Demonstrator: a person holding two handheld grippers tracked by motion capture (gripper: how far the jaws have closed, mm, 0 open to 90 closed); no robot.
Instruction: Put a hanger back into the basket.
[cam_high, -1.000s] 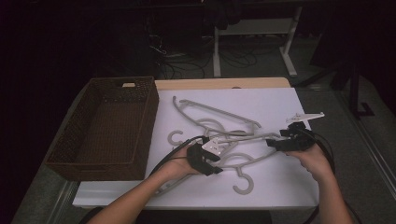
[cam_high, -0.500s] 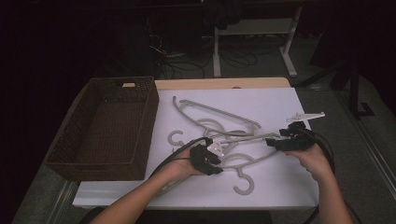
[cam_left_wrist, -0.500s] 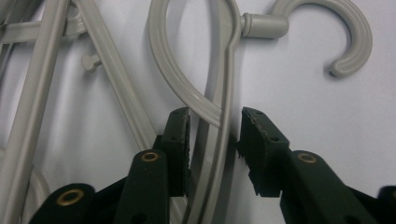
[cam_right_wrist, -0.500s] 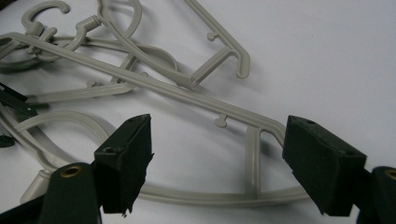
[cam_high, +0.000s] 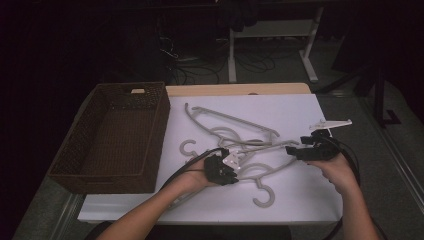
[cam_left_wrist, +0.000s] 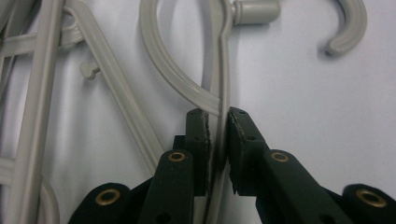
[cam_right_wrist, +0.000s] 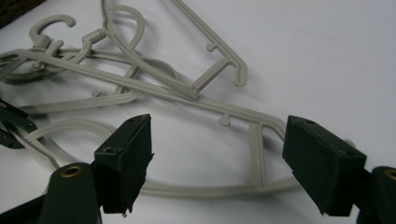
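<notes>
My left hand-held gripper (cam_left_wrist: 218, 122) has just been closing on the nearest hanger (cam_left_wrist: 223, 88) to pin its thin bar for lifting; right of the basket (cam_high: 112, 170), my right hand-held gripper (cam_right_wrist: 217, 161) waits wide over the hanger's end.

A dim lab or workshop room: at the top of the high view, loose cables (cam_high: 180, 65) lie across the dark floor beside a metal desk frame (cam_high: 272, 47), behind the white-covered table (cam_high: 300, 200) at centre.
</notes>
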